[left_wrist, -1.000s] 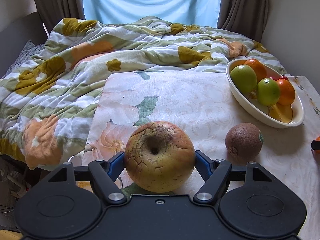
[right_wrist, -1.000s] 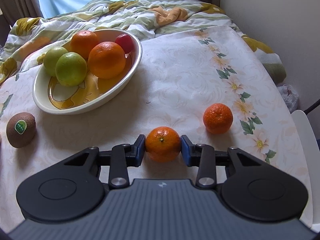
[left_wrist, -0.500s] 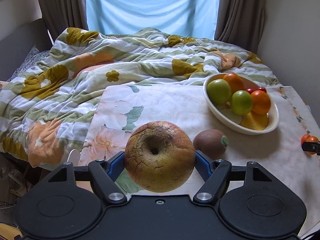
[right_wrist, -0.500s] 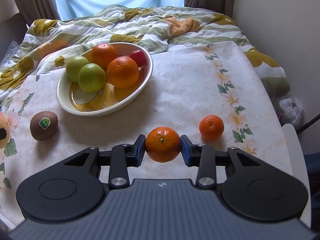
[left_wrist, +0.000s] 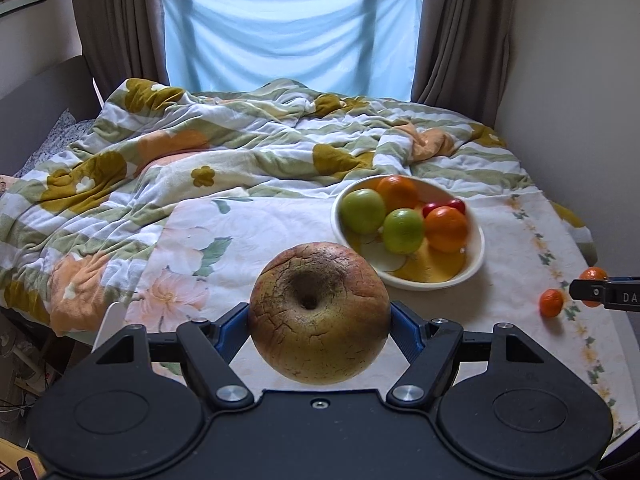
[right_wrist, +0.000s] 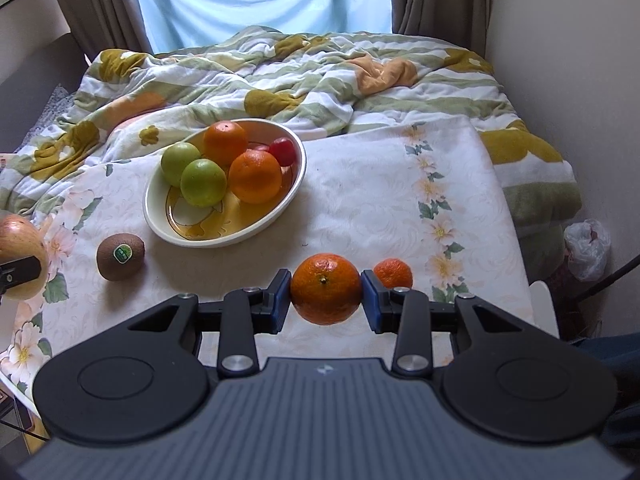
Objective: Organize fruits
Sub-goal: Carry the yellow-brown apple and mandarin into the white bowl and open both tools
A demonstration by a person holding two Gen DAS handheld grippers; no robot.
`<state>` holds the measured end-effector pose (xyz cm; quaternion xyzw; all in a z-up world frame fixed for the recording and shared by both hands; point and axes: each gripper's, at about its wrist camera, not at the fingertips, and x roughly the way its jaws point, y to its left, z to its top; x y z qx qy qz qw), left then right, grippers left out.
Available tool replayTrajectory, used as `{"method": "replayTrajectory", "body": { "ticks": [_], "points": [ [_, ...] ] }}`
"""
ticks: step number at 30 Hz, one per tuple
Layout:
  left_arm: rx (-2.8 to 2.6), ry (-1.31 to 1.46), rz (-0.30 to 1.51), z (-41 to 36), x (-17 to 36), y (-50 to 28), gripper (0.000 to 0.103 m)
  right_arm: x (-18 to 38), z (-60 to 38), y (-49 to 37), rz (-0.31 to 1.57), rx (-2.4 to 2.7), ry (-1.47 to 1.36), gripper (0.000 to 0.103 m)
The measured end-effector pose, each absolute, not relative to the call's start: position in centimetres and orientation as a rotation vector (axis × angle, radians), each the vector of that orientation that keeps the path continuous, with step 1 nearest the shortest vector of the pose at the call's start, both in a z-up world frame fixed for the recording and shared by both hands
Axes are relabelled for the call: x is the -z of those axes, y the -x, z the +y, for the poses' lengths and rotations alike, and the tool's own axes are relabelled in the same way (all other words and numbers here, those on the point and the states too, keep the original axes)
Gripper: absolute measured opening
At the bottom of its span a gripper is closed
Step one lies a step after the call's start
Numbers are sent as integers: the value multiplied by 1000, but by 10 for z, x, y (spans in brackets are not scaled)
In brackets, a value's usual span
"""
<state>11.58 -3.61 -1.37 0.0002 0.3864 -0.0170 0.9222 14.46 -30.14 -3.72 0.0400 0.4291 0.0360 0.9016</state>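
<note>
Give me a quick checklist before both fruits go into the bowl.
1. Left gripper clamped on the apple, blue fingers pressing both sides: ok.
2. Right gripper clamped on the mandarin: ok.
3. Both fruits lifted off the tablecloth: ok.
4. Bowl has room: ok, bare patch at its near side; two green fruits, two oranges and small red fruits fill the rest.
5. Path to the bowl clear: ok for the right; the kiwi lies near the left gripper's route.
6. Still to collect: kiwi and a smaller mandarin on the cloth: not ok.
</note>
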Motion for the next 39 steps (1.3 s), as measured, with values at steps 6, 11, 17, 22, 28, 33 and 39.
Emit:
{"method": "replayTrajectory", "body": {
  "ticks": [6,11,17,22,28,33,39],
  "points": [
    [29,-2,767,-74,4,-119,77,18,-318,-151,860,-140,-47,53],
    [44,-4,754,-102,2,-132,77,7,-326,-162,832,-207,9,53],
    [72,-15,760,-125,8,-159,77,6,-331,-179,818,-241,12,53],
    [99,-45,778,-137,25,-186,77,11,-333,-200,825,-244,2,53],
    [117,-100,822,-148,53,-217,77,22,-332,-228,843,-237,-3,53],
    [142,-137,848,-157,70,-231,77,31,-328,-248,854,-240,-20,53],
    [165,-183,852,-163,81,-240,78,37,-322,-263,869,-238,-42,53]
  ]
}}
